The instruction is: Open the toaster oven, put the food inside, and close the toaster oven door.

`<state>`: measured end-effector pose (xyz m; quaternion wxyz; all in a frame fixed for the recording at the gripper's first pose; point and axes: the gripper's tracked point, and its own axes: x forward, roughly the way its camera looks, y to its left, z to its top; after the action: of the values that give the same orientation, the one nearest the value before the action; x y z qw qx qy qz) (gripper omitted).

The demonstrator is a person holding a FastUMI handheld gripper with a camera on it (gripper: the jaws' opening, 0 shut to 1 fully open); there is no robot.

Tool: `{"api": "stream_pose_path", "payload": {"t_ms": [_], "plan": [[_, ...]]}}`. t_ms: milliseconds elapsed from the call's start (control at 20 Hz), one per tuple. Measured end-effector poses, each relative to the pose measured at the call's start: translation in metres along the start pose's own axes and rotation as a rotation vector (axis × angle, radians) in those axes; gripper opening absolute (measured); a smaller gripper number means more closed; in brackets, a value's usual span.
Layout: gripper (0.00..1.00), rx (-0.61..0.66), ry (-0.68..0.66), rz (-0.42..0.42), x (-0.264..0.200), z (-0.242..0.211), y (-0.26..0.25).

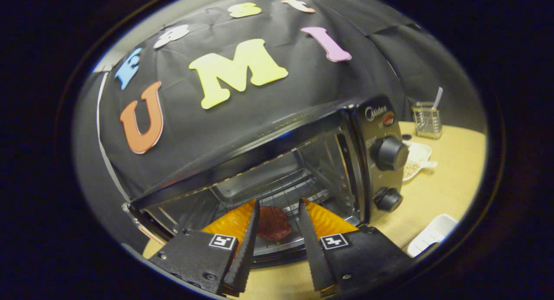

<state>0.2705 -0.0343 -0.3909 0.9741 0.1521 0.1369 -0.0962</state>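
Spread apart and gripping nothing, the tongs point into the open toaster oven, where the reddish-brown food lies between the fingers without touching either, while "Midea" is legible atop the control panel above two knobs.

A staged kitchen corner inside a recording booth: black cloth wall hung behind a pale wooden counter, with a toaster oven, a wire utensil holder and white dishes set out.
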Motion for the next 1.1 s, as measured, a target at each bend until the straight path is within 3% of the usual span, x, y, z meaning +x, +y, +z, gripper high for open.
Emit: {"api": "stream_pose_path", "payload": {"t_ms": [50, 300, 500, 850, 1100], "plan": [[0.58, -0.033, -0.023, 0.0, -0.011, 0.003, 0.001], [0.92, -0.11, -0.037, -0.022, -0.083, 0.006, 0.0], [1.0, -0.235, -0.062, -0.005, -0.139, 0.003, 0.004], [1.0, -0.361, 0.106, 0.02, -0.186, -0.065, -0.006], [1.0, -0.349, 0.287, 0.014, -0.201, -0.111, -0.015]]}}
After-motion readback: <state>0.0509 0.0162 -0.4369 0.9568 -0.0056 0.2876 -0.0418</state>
